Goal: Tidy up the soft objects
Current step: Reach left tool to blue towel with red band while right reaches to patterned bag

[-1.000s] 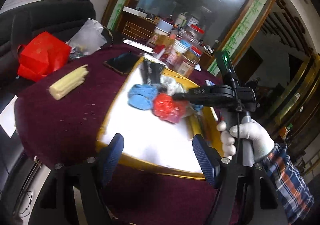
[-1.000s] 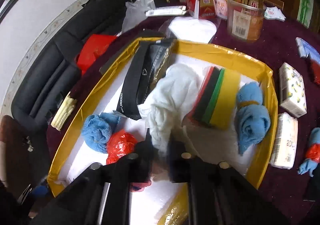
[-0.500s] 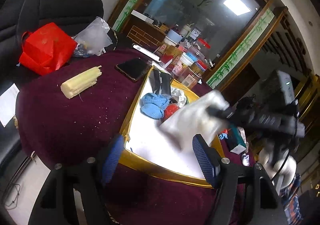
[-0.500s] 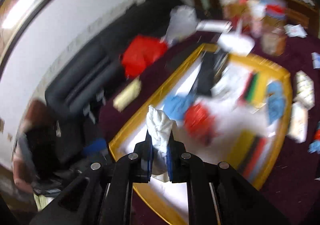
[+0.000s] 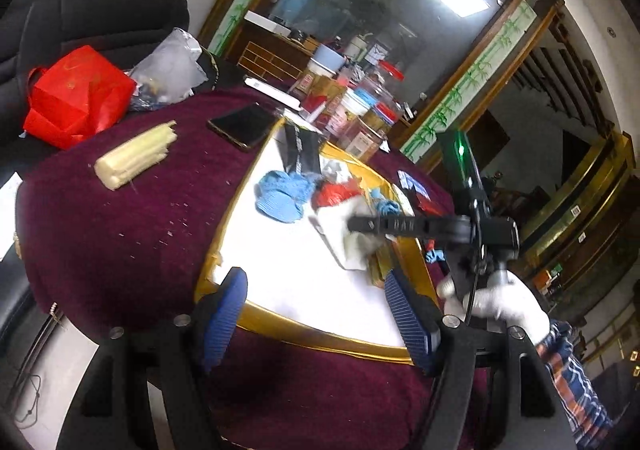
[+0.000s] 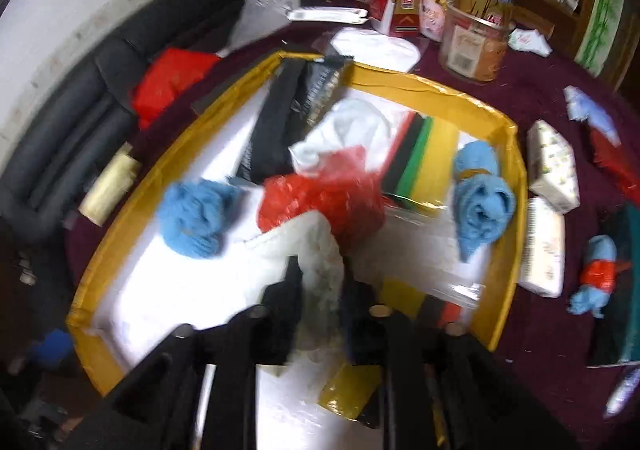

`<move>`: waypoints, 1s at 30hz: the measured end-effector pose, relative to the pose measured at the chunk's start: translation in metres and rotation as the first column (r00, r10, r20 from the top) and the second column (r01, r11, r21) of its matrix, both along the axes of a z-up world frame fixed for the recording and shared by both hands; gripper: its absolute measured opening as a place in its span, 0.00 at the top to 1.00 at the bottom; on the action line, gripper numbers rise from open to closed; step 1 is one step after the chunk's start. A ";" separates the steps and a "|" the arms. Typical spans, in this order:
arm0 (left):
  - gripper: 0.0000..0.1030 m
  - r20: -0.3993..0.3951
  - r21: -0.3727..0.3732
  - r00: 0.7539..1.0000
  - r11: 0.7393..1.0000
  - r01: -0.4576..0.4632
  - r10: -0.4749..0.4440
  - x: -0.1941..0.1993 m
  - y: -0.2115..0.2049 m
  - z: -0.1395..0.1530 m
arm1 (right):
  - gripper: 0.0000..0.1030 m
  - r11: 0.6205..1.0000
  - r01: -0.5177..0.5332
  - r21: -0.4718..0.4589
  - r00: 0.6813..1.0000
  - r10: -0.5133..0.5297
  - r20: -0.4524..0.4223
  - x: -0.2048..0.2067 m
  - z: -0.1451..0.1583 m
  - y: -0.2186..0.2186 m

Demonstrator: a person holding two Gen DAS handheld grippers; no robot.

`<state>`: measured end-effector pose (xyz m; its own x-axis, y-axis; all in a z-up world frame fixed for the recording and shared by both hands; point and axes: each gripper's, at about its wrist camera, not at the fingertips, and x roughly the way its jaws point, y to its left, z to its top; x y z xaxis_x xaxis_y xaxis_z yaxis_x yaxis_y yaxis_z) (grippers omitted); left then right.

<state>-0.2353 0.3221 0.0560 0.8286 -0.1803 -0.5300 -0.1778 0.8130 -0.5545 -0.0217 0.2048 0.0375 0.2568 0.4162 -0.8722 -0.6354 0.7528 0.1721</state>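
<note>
A yellow-rimmed tray (image 6: 516, 177) with a white floor holds soft things: a blue cloth ball (image 6: 196, 213), a red plastic bag (image 6: 320, 197), a white cloth (image 6: 352, 129), a rolled blue towel (image 6: 480, 205), stacked sponges (image 6: 424, 153) and a black pouch (image 6: 288, 117). My right gripper (image 6: 320, 286) is shut on a white cloth (image 6: 320, 262), low over the tray's near part; it also shows in the left wrist view (image 5: 356, 226). My left gripper (image 5: 316, 314) is open and empty at the tray's near rim (image 5: 320, 334).
On the maroon tablecloth (image 5: 120, 209) lie a pale bundle (image 5: 136, 157), a phone (image 5: 240, 125) and a red bag (image 5: 76, 93). Jars and boxes (image 6: 472, 37) stand behind the tray. Tissue packs (image 6: 552, 165) and a blue-red bundle (image 6: 596, 274) lie to its right.
My right gripper, still shut on the white cloth, swung up and away from the tray, then came back down over its near part. The left gripper has stayed open.
</note>
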 end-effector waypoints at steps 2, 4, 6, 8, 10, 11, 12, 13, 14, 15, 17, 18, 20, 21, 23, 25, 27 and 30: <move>0.28 -0.004 0.007 1.000 1.000 0.009 -0.009 0.000 -0.004 0.002 | 0.56 0.999 0.016 0.051 1.000 -0.016 -0.009 0.001 0.008 -0.011; 0.28 -0.001 0.025 1.000 1.000 0.008 -0.008 -0.002 -0.007 0.007 | 0.56 0.992 0.024 0.122 1.000 -0.023 -0.008 -0.005 0.022 -0.026; 0.28 0.004 0.036 1.000 0.999 0.003 -0.003 -0.002 -0.008 0.011 | 0.51 0.986 0.037 0.163 0.998 -0.045 0.045 -0.009 0.045 -0.049; 0.28 0.007 0.048 1.000 0.999 0.003 -0.003 -0.003 -0.011 0.014 | 0.40 0.981 0.055 0.184 0.989 -0.079 0.128 -0.018 0.065 -0.077; 0.28 0.004 0.059 1.000 0.998 0.012 -0.012 -0.001 -0.018 0.016 | 0.30 0.975 0.093 0.204 0.958 -0.143 0.250 -0.030 0.087 -0.119; 0.28 0.000 0.065 1.000 0.998 0.019 -0.019 0.000 -0.023 0.017 | 0.28 0.970 0.112 0.215 0.938 -0.175 0.299 -0.036 0.094 -0.138; 0.28 -0.005 0.072 0.999 0.997 0.032 -0.032 0.003 -0.031 0.017 | 0.22 0.963 0.141 0.230 0.907 -0.218 0.360 -0.042 0.102 -0.161; 0.28 -0.010 0.076 0.999 0.996 0.045 -0.044 0.005 -0.037 0.018 | 0.14 0.954 0.172 0.245 0.871 -0.263 0.415 -0.047 0.107 -0.185; 0.28 -0.013 0.081 0.998 0.995 0.062 -0.061 0.007 -0.045 0.018 | 0.08 0.945 0.199 0.260 0.835 -0.303 0.460 -0.054 0.112 -0.208; 0.28 -0.016 0.089 0.997 0.993 0.081 -0.080 0.010 -0.054 0.020 | 0.00 0.932 0.234 0.276 0.792 -0.347 0.502 -0.059 0.113 -0.235; 0.28 -0.019 0.111 0.991 0.985 0.132 -0.131 0.016 -0.076 0.023 | 0.00 0.909 0.310 0.279 0.737 -0.415 0.533 -0.059 0.110 -0.282; 0.27 -0.019 0.120 0.988 0.981 0.153 -0.152 0.018 -0.086 0.025 | 0.00 0.895 0.352 0.273 0.731 -0.446 0.516 -0.052 0.106 -0.304; 0.25 -0.026 0.143 0.979 0.969 0.203 -0.201 0.025 -0.108 0.027 | 0.00 0.844 0.451 0.289 0.727 -0.536 0.430 -0.036 0.093 -0.354; 0.25 -0.033 0.153 0.973 0.961 0.232 -0.230 0.028 -0.122 0.028 | 0.00 0.814 0.497 0.301 0.721 -0.580 0.380 -0.028 0.084 -0.376; 0.25 -0.046 0.162 0.961 0.947 0.278 -0.274 0.036 -0.142 0.028 | 0.00 0.752 0.577 0.318 0.714 -0.654 0.249 -0.010 0.060 -0.418; 0.25 -0.067 0.180 0.946 0.928 0.325 -0.318 0.043 -0.166 0.030 | 0.00 0.717 0.616 0.326 0.713 -0.684 0.157 0.001 0.037 -0.442; 0.25 -0.083 0.204 0.931 0.908 0.366 -0.356 0.048 -0.188 0.034 | 0.00 0.701 0.638 0.318 0.716 -0.692 0.092 0.015 0.014 -0.452; 0.25 -0.110 0.228 0.910 0.881 0.415 -0.400 0.059 -0.218 0.039 | 0.01 0.705 0.632 0.322 0.737 -0.675 0.031 0.027 -0.010 -0.450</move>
<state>-0.1763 0.1045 0.0954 0.6759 -0.3565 -0.6450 0.1724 0.9274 -0.3319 0.0048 -0.2453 0.0276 0.6614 0.3098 -0.6830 -0.0336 0.9220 0.3857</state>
